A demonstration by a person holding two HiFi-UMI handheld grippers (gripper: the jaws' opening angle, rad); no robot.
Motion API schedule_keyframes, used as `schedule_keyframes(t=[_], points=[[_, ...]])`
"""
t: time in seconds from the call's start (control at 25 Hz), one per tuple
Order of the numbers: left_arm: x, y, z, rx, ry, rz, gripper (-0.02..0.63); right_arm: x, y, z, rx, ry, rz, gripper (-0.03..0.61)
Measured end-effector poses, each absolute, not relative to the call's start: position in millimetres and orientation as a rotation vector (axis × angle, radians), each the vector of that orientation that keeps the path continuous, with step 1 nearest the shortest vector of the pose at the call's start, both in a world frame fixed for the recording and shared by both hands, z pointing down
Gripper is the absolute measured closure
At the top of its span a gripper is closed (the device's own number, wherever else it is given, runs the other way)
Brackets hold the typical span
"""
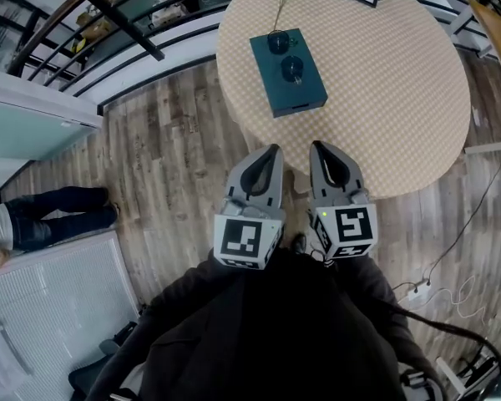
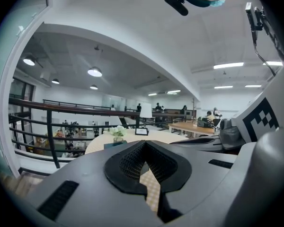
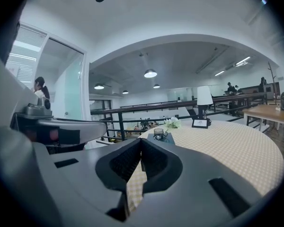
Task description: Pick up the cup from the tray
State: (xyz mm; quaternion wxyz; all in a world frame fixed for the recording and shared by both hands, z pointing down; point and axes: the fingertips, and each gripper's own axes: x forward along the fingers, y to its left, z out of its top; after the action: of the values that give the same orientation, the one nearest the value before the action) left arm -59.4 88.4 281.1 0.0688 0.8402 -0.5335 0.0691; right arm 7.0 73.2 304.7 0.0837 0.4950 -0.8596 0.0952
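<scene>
Tabletop (image 1: 401, 98) bears tray (image 1: 311, 92); nearer cup (image 1: 292, 70) looks light, brittle glass, best gripped across its wall; left tool (image 1: 272, 150) and right tool (image 1: 318, 146) both closed, empty.

Matt plastic, cloth, wood
Your left hand-held gripper (image 2: 144, 144) and right hand-held gripper (image 3: 141, 142) look matt grey plastic, pads (image 2: 131, 162) ribbed black; the counter (image 1: 401, 98) wears checked cloth; the floor (image 1: 175, 149) is grained wood.

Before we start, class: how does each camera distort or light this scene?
Head view: even light, no glare on the table. Left gripper view: black fisheye corners, ceiling lamp blown out. Right gripper view: claw soft up close, cup small beyond.
</scene>
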Motion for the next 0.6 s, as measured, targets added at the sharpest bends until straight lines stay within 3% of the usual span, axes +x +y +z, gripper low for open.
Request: schedule_keyframes(t=[0.6], points=[[-90, 10, 255, 2.600, -1.580, 0.088, 0.609, -17, -8, 274, 1.576, -2.539, 0.140, 0.571]])
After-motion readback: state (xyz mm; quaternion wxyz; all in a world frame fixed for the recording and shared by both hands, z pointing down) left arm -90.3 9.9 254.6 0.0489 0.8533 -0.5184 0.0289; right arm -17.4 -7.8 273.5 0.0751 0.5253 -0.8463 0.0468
